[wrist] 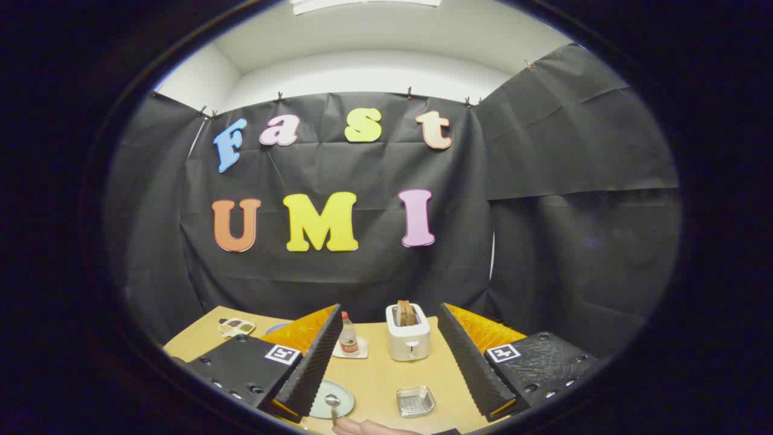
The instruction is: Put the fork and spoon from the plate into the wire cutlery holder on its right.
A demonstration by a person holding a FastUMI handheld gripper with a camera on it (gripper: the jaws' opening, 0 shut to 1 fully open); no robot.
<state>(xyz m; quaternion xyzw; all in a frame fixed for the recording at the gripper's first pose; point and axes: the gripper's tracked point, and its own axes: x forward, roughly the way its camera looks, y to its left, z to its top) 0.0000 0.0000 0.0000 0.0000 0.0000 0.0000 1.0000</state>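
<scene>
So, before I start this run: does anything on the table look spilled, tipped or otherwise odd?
Nothing spilled or tipped. The toaster and bottle stand upright, the spoon lies on the plate, and the wire holder sits to its right. One oddity: a fingertip pokes in beside the spoon. The tongs are open, above the table.
</scene>
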